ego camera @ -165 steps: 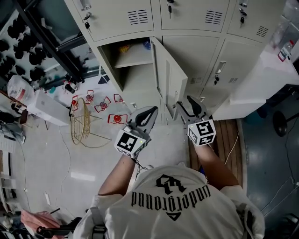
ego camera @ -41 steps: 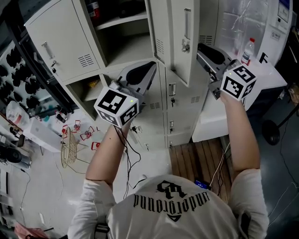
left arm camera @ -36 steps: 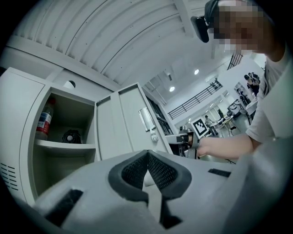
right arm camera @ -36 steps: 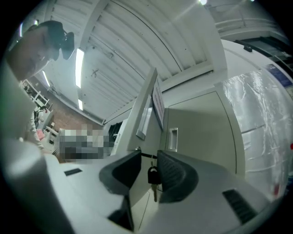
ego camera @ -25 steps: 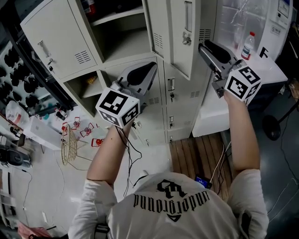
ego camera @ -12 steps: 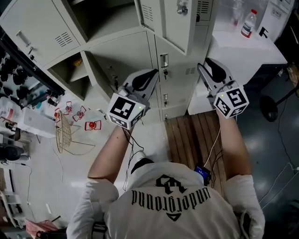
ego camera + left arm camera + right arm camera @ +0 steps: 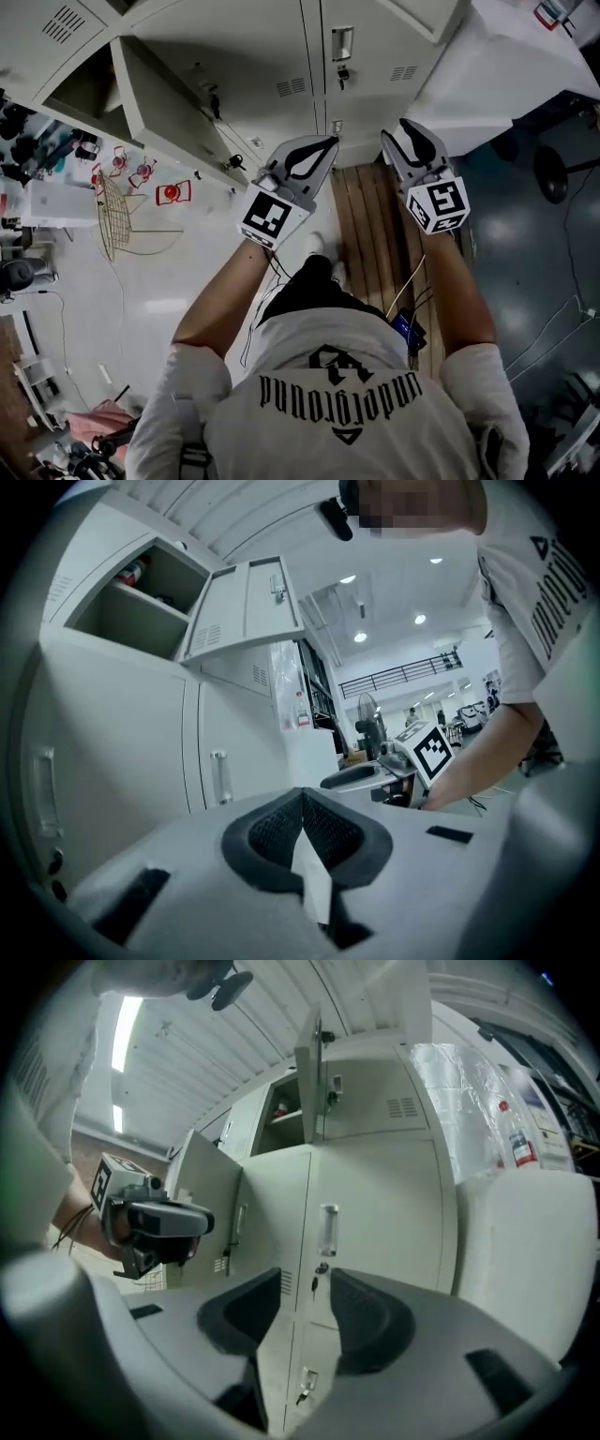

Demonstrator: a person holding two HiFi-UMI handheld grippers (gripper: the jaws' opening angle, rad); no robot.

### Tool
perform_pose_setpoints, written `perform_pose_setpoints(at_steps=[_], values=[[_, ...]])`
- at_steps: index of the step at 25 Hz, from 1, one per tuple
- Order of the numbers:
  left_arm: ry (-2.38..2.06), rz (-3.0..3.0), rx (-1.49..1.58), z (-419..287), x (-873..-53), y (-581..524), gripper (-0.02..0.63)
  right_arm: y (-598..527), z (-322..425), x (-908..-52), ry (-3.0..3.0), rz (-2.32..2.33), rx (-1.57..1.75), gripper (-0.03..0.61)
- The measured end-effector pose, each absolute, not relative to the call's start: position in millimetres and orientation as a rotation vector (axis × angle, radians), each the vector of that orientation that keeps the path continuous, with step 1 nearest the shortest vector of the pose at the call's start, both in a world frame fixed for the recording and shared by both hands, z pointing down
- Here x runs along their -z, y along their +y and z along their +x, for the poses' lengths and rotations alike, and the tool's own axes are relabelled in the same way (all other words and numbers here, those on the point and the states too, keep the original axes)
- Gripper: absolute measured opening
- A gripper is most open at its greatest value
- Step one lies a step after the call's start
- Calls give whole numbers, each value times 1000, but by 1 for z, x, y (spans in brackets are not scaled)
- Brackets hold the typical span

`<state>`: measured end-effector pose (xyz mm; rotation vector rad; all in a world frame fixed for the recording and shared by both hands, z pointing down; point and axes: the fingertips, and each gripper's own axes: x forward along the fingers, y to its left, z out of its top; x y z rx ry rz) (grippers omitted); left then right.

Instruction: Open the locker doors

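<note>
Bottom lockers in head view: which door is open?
The left-column door, swung outward with its compartment exposed. The middle door and right door sit flush, closed.

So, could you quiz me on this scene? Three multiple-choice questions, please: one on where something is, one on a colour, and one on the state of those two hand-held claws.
1. In the head view, what lies below the right gripper?
A) a slatted wooden board
B) a blue rug
C) a stack of boxes

2. What colour is the person's shirt?
A) red
B) white with black print
C) green

3. Which gripper's jaws stand apart?
A) the left gripper
B) the right gripper
C) neither

Answers:
1 A: the brown slats run under that gripper.
2 B: the shirt fills the bottom of the head view.
3 B: its jaws have just been opening with nothing between them, while the left gripper's jaws meet at the tips.
</note>
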<state>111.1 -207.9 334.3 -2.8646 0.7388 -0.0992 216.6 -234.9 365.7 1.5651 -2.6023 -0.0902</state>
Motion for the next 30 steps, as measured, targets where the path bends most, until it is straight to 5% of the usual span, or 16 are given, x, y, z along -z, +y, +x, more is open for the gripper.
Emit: perform_pose_setpoints(at_steps=[30], values=[[801, -2923, 285, 96, -714, -314, 8, -359, 163, -782, -2392, 1556, -91, 175]])
